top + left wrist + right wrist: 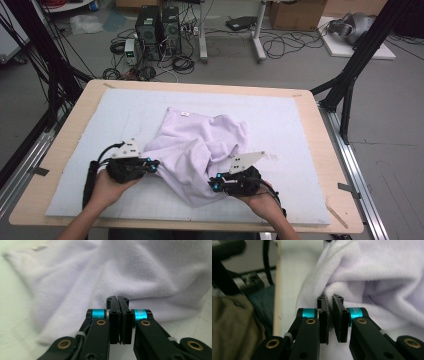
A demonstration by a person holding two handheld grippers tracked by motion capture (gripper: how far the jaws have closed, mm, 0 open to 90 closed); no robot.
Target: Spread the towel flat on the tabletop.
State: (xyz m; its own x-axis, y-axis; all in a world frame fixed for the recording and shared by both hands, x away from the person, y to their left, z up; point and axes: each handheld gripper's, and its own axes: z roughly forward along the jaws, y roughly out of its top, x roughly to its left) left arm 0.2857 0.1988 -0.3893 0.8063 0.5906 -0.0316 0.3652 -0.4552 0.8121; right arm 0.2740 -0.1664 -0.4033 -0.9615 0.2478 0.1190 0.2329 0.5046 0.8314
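A pale lilac towel (pixel 200 145) lies crumpled in the middle of the white gridded mat (pixel 280 115). My left gripper (pixel 154 164) is at the towel's left edge. In the left gripper view its jaws (pixel 117 298) are pressed together with their tips on the towel's (pixel 125 270) hem. My right gripper (pixel 215 184) is at the towel's near corner. In the right gripper view its jaws (pixel 330 298) pinch a raised fold of the towel (pixel 382 277). A small white label (pixel 184 114) sits near the towel's far edge.
The mat covers most of a wooden table (pixel 75 125). Black frame legs (pixel 350 75) stand at both sides. Computer towers (pixel 157 30) and cables lie on the floor beyond the far edge. The table's near edge (pixel 277 290) is close beside the right gripper.
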